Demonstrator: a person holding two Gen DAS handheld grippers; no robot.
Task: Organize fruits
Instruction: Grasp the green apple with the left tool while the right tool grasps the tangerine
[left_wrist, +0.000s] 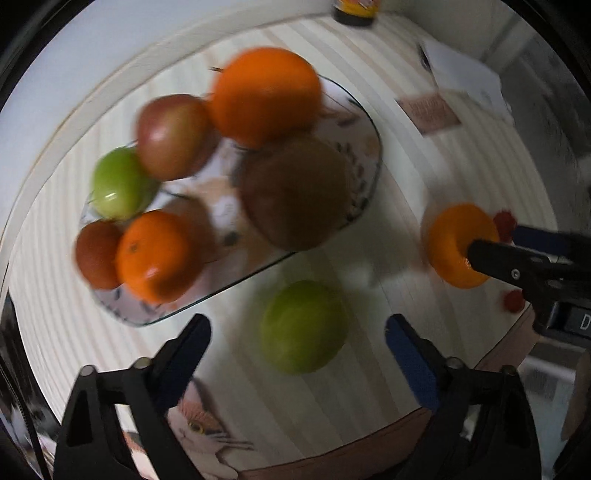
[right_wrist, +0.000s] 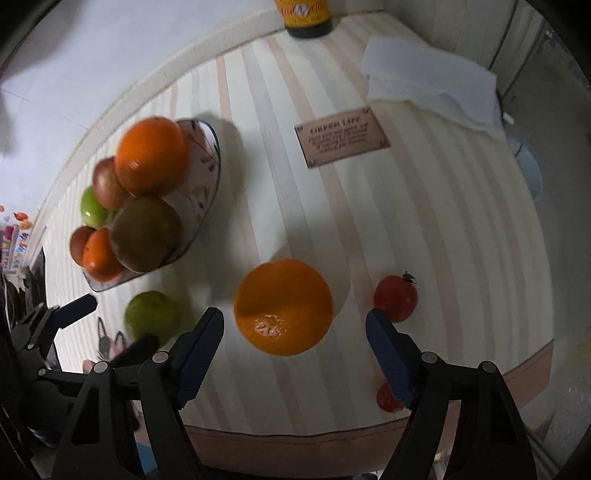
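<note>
The left gripper (left_wrist: 297, 336) fills the bottom of its own view, its 2 blue-padded fingers spread wide and pointing down at a loose green apple (left_wrist: 303, 326) that sits between them on the striped tablecloth (left_wrist: 388, 206); the pads look clear of the fruit on both sides. The wide stance probably suits the apple's girth, leaving room to settle over it before any squeeze.

The right gripper (right_wrist: 294, 325) is likewise apart, with a loose orange (right_wrist: 283, 306) centred between its fingers, not visibly touched. A red tomato (right_wrist: 395, 297) lies just beside the right-hand finger, and a 2nd small red fruit (right_wrist: 386, 398) sits partly behind it.

The glass tray (left_wrist: 369, 173) already carries 6 fruits, among them a large orange (left_wrist: 266, 96), a red apple (left_wrist: 173, 136) and a brown fruit (left_wrist: 295, 192). It lies just beyond the green apple. The loose fruits seem to be the ones left to gather, so each gripper appears lined up on 1 of them. A dark bottle (right_wrist: 308, 16) and a white napkin (right_wrist: 432, 81) stand well apart at the table's far edge.
</note>
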